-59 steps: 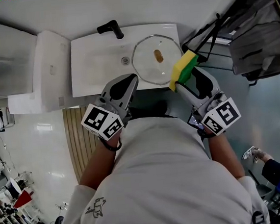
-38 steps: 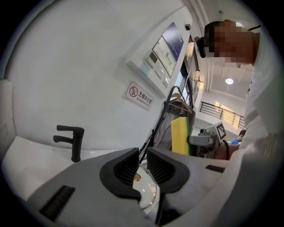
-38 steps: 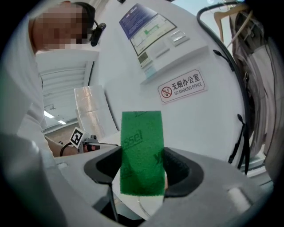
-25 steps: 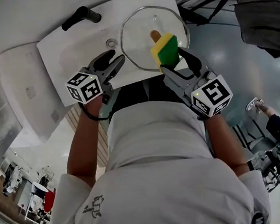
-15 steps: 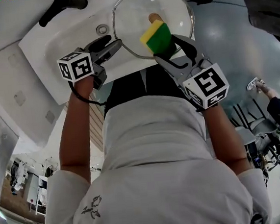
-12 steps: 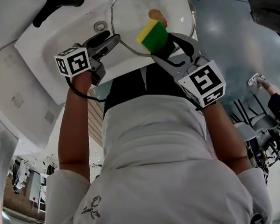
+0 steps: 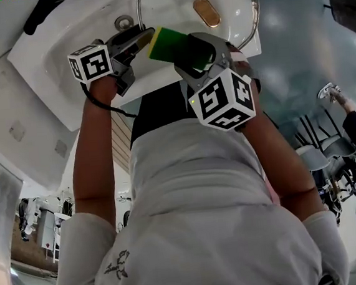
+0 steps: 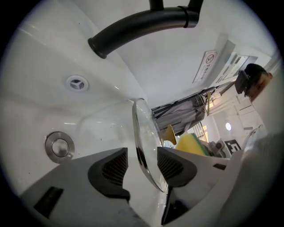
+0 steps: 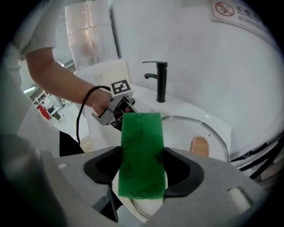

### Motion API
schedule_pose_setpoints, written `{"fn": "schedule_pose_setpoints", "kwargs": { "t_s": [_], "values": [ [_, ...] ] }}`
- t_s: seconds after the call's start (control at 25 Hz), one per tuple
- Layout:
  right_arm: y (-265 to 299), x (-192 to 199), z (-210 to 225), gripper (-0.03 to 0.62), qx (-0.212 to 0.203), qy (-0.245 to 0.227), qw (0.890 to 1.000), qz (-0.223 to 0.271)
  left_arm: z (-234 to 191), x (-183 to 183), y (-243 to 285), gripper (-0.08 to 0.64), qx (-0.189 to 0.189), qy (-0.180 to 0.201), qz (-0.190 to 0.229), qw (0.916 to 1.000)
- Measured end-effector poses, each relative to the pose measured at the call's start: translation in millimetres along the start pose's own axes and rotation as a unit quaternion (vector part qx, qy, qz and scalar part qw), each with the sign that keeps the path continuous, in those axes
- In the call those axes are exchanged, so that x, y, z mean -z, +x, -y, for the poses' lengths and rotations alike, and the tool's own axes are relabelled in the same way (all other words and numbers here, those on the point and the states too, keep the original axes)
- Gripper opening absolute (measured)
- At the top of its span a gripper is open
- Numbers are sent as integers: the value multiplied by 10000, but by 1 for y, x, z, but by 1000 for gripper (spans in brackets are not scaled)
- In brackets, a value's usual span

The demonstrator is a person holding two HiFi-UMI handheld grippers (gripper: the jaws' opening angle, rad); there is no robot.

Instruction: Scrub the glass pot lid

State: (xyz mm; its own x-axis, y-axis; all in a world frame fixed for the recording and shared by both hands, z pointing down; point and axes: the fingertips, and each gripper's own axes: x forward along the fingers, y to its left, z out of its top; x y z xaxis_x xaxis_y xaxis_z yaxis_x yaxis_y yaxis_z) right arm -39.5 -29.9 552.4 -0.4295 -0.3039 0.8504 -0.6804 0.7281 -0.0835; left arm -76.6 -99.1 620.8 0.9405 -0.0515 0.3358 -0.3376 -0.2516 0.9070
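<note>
The glass pot lid (image 7: 233, 2) with a wooden knob (image 7: 206, 12) rests over the right side of the white sink (image 7: 64, 68). My left gripper (image 7: 137, 39) is at the lid's near left edge. In the left gripper view the lid's steel rim (image 8: 144, 133) stands between the jaws of the left gripper (image 8: 142, 156), which have just been closing; a gap shows on both sides of it. My right gripper (image 7: 184, 47) is shut on a yellow-and-green sponge (image 7: 167, 44). In the right gripper view the sponge (image 9: 141, 150) turns its green face up in the right gripper (image 9: 142, 168), above the lid (image 9: 195, 128).
A black faucet (image 8: 137, 26) stands at the back of the basin, above the drain (image 8: 60, 145) and an overflow hole (image 8: 77, 83). A white ledge (image 7: 14, 129) adjoins the sink on the left. Another person (image 7: 352, 134) is on the grey floor at right.
Both grippers have dropped toward the sink. The right one swung left with the sponge and rolled over. The left one now straddles the lid's rim.
</note>
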Motion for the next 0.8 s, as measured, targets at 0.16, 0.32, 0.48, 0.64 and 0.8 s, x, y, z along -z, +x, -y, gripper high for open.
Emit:
{"fn": "schedule_pose_setpoints", "kwargs": {
  "t_s": [0.16,0.32,0.48,0.64,0.8],
  "values": [
    [21,4,-5,293,140,-575,9970,-497,3,0,-1,130,280,-147,140,9994],
    [34,11,-9,289,292,-1072,9903,-832,3,1,-1,117,424,-266,172,9986],
    [32,24,-15,285,304,-1407,9845,-998,4,4,0,115,483,-375,149,9980],
    [19,49,-16,285,194,-1315,9846,-1133,3,3,0,114,475,-308,86,9984],
    [-1,83,-1,285,74,-816,9882,-1292,1,5,1,114,455,-204,-90,9987]
  ]
}}
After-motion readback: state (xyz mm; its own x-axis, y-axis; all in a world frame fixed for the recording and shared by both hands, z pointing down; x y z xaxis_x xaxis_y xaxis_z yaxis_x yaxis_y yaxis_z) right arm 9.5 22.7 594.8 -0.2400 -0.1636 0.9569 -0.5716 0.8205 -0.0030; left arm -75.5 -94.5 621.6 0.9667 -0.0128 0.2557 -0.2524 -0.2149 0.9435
